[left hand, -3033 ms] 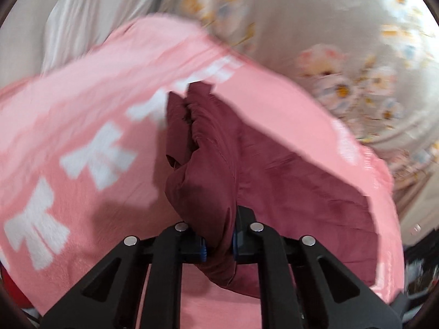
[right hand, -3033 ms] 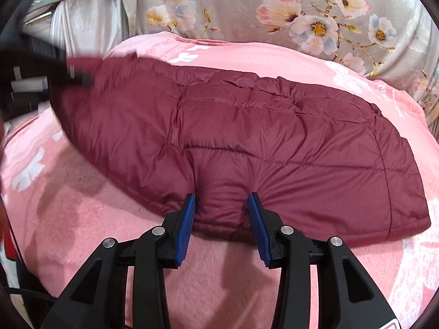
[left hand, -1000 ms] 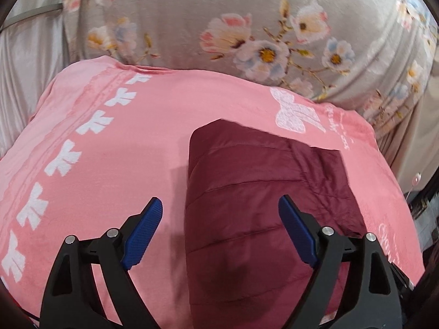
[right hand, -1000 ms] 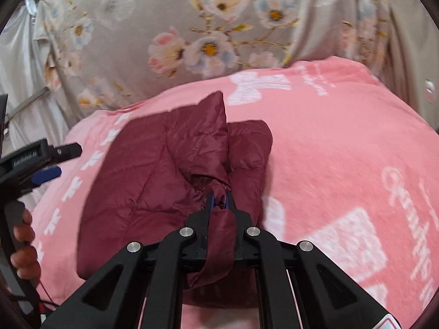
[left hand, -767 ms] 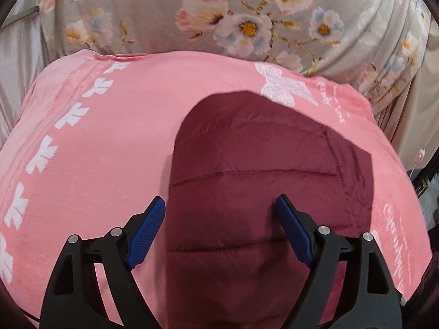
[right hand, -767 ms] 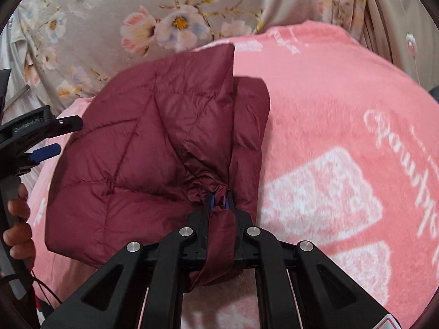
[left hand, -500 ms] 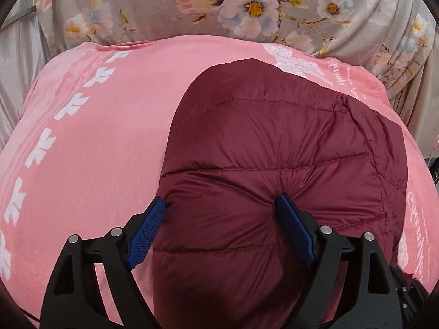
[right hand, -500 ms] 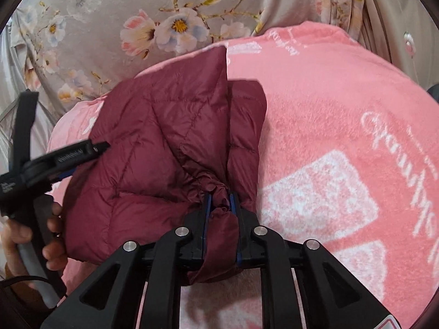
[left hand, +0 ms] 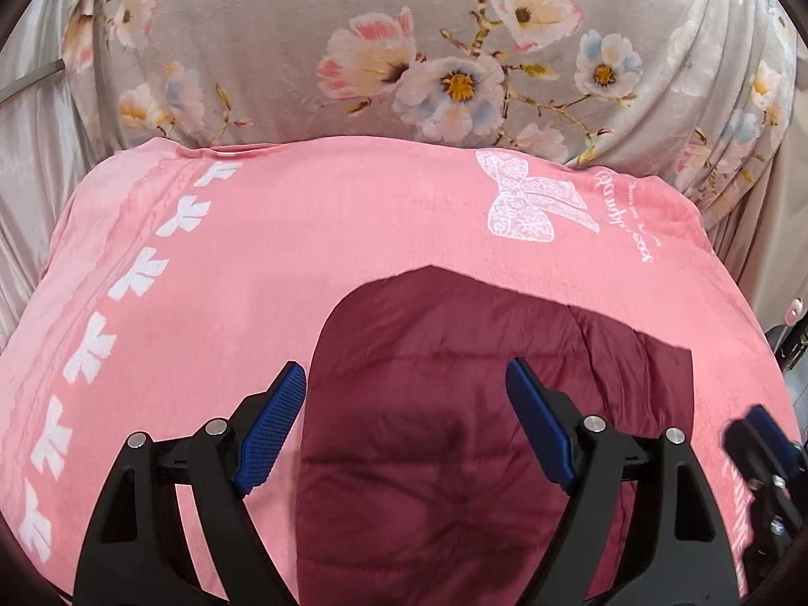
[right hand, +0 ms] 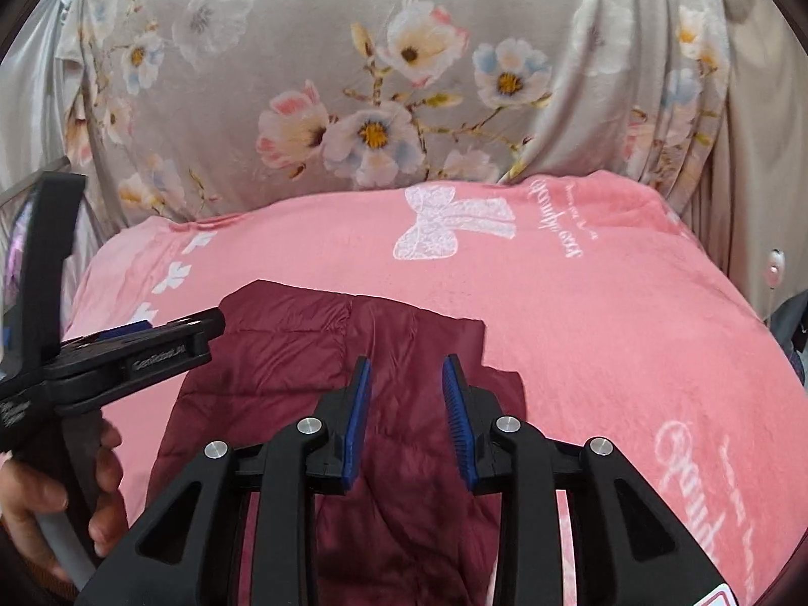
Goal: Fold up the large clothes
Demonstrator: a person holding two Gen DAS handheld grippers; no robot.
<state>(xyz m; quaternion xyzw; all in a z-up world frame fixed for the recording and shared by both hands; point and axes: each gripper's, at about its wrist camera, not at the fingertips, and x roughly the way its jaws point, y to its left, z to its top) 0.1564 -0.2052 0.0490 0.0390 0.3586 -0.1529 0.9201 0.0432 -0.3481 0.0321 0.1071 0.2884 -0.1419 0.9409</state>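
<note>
Your left gripper (left hand: 406,421) gaped wide, your right gripper (right hand: 406,416) stood narrowly parted; the folded maroon quilted puffer jacket (left hand: 444,404), unheld on the pink fleece blanket (left hand: 303,232), risked springing open.

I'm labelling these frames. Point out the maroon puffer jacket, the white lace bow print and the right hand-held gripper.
maroon puffer jacket (left hand: 434,394): left wrist view, quilted top panel.
white lace bow print (right hand: 449,224): right wrist view, bow's knot.
right hand-held gripper (right hand: 406,404): right wrist view, midway between fingertips.
</note>
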